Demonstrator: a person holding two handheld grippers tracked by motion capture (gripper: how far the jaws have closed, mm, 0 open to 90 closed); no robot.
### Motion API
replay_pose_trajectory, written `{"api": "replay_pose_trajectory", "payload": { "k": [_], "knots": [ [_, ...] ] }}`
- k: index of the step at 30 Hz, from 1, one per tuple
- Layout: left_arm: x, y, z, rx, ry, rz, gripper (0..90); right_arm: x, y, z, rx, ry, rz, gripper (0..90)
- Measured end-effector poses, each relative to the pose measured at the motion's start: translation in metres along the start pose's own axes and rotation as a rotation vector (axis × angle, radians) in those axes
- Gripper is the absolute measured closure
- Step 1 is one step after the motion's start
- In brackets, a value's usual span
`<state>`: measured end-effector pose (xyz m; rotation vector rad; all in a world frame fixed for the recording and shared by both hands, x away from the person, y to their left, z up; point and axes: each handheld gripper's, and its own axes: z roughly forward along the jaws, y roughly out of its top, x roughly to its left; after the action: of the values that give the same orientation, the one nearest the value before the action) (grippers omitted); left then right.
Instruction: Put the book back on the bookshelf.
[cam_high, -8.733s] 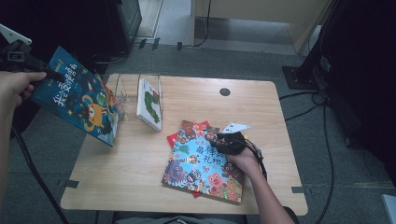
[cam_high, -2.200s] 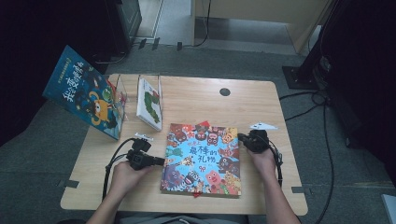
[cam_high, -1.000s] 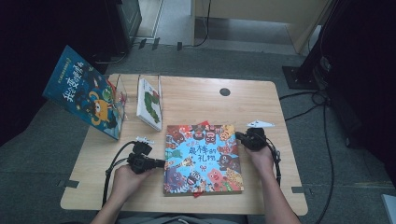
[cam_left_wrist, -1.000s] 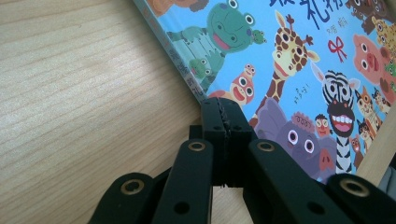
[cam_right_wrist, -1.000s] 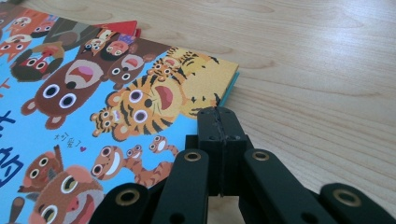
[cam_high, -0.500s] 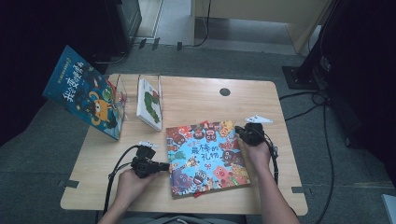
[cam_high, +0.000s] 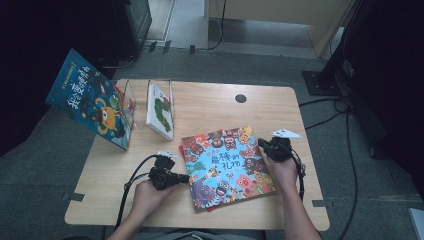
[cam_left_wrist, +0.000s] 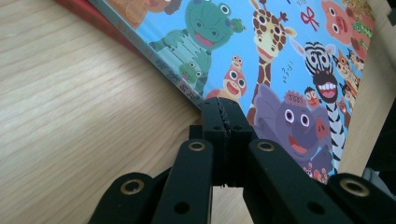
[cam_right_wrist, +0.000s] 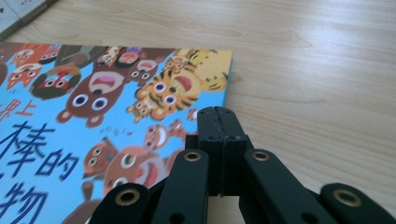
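A picture book with a blue cover full of cartoon animals (cam_high: 225, 165) lies flat on the wooden table (cam_high: 210, 107), turned a little counter-clockwise, on top of a red book whose edge peeks out at its left. My left gripper (cam_high: 186, 178) is shut with nothing in it, its tips against the book's left spine edge (cam_left_wrist: 187, 91). My right gripper (cam_high: 260, 144) is shut and empty too, its tips at the book's right edge near the tiger corner (cam_right_wrist: 187, 88). The closed jaws of each show in its own gripper view, the left gripper (cam_left_wrist: 226, 108) and the right gripper (cam_right_wrist: 218, 116).
A clear book stand (cam_high: 129, 95) at the table's back left holds a green-and-white book (cam_high: 161, 111). A large blue book (cam_high: 90, 97) leans at the table's left end, overhanging it. A round cable hole (cam_high: 240, 98) sits at the back. Cables trail from both grippers.
The animal book has turned counter-clockwise on the table, its near edge swinging right. The left gripper slid right along the near side; the right gripper shifted slightly away.
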<state>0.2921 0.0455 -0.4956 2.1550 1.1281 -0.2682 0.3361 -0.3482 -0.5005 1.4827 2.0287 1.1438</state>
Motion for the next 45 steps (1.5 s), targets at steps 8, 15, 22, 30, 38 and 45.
{"api": "replay_pose_trajectory", "payload": {
  "k": [8,15,22,30,38,45],
  "knots": [
    [-0.008,0.011,0.012,0.002,0.002,0.018,90.0,0.003,-0.014,-0.016,0.008,-0.005,-0.009,90.0],
    [-0.012,0.020,0.018,0.019,-0.017,0.043,90.0,0.010,-0.027,-0.031,0.005,0.003,-0.039,90.0],
    [-0.001,0.036,0.006,0.002,-0.003,0.046,90.0,0.013,-0.043,-0.053,-0.004,-0.018,-0.035,89.8],
    [0.017,0.055,-0.015,-0.048,0.018,0.038,88.0,0.011,-0.062,-0.078,-0.001,-0.057,-0.001,89.2],
    [0.025,0.065,-0.022,-0.066,0.033,0.036,86.7,0.014,-0.082,-0.100,0.037,-0.083,0.020,89.6],
    [0.026,0.068,-0.021,-0.064,0.033,0.035,85.0,0.016,-0.095,-0.115,0.048,-0.083,0.037,89.6]
  ]
}}
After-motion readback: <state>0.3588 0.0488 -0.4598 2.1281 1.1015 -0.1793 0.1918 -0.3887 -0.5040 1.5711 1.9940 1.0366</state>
